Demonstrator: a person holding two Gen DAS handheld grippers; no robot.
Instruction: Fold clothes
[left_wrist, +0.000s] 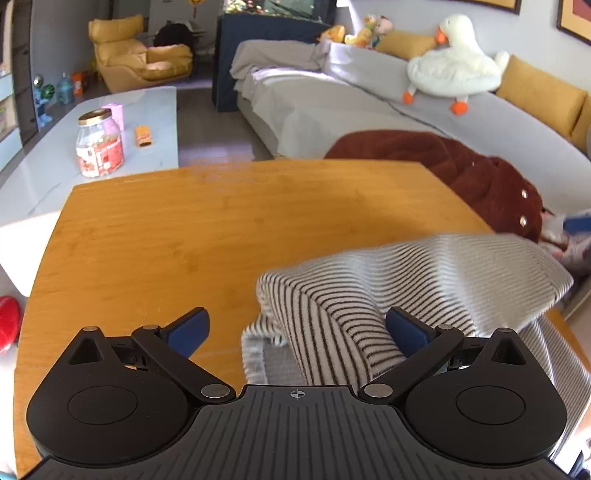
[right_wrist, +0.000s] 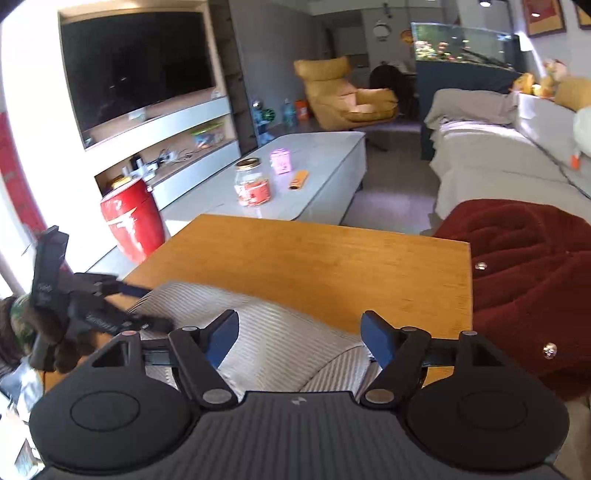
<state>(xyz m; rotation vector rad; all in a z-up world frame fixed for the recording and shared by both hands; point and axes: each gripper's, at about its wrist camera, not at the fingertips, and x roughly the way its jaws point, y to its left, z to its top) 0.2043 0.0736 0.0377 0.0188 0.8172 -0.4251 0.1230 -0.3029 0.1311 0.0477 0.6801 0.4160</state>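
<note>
The left gripper (left_wrist: 297, 328) sits at the bottom of its own view with its blue pads spread wide apart; a fold of the striped garment (left_wrist: 388, 295) lies between them, brushing the right-hand pad, but the pads do not press on it. The garment, white with thin dark stripes, lies bunched on the wooden table (left_wrist: 184, 229) in the lower right of that frame, and its far flap is blurred and lifted off the tabletop. Beyond the table's right edge a dark red coat (left_wrist: 480, 173) with metal snaps rests on the grey sofa (left_wrist: 332, 110). A white plush duck (left_wrist: 454, 66) sits on the sofa back in the upper right. In the upper left a low grey coffee table (left_wrist: 147, 122) carries a glass jar (left_wrist: 99, 144) with a gold lid.

In the right wrist view, the right gripper (right_wrist: 299, 339) fills the bottom of the frame, its jaws well open and empty, hovering above the garment's pale folds (right_wrist: 258, 332), which lie at the near edge of the table (right_wrist: 332, 266). The left gripper (right_wrist: 147, 306) shows blurred at the left edge of this frame, its blue tips over the garment's left side. The red coat (right_wrist: 528, 273) is at the right, a red drum-shaped container (right_wrist: 131, 221) at the left beyond the table, and a dark television (right_wrist: 136, 62) in the upper left.
</note>
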